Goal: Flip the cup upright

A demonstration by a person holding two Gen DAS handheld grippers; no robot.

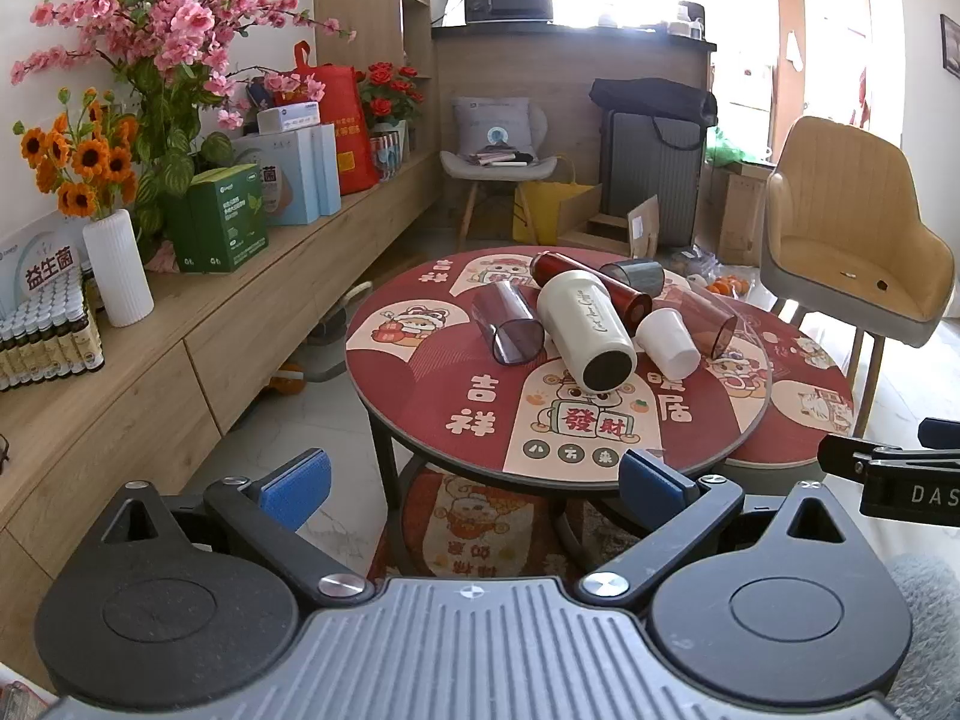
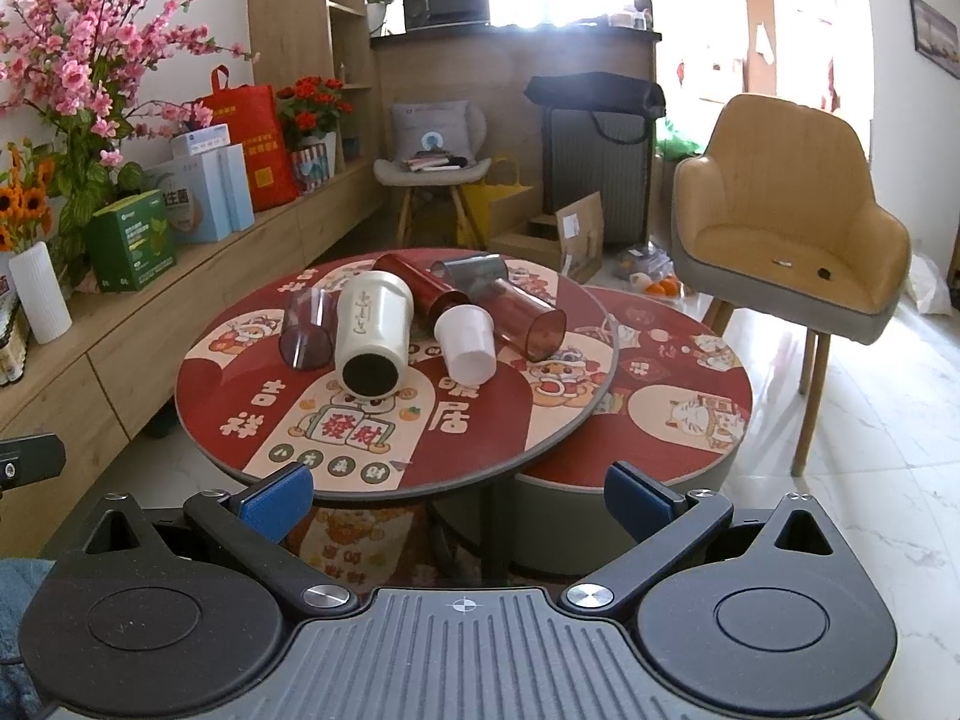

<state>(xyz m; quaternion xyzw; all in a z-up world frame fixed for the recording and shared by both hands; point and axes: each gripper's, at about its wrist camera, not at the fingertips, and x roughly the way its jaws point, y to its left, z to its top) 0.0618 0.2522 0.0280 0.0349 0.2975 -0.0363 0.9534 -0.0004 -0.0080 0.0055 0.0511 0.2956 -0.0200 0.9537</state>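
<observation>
Several cups lie on their sides on a round red table [image 1: 432,414] [image 2: 240,414]. A cream tumbler [image 1: 585,327] [image 2: 372,333] lies in the middle, its dark base toward me. A purple clear cup [image 1: 507,324] [image 2: 309,327] lies left of it. A small white cup [image 1: 666,339] [image 2: 465,339], a red clear cup [image 1: 711,318] [image 2: 528,321], a red bottle-like cup [image 1: 591,285] [image 2: 420,282] and a grey clear cup [image 1: 636,276] [image 2: 471,273] lie right and behind. My left gripper [image 1: 474,483] and right gripper [image 2: 459,495] are open and empty, short of the table's near edge.
A lower round table [image 2: 678,426] tucks under the right side. A tan armchair [image 2: 786,234] stands at the right. A long wooden sideboard [image 1: 180,324] with flowers, boxes and a white vase [image 1: 117,267] runs along the left. The right gripper's body [image 1: 900,474] shows at the left view's right edge.
</observation>
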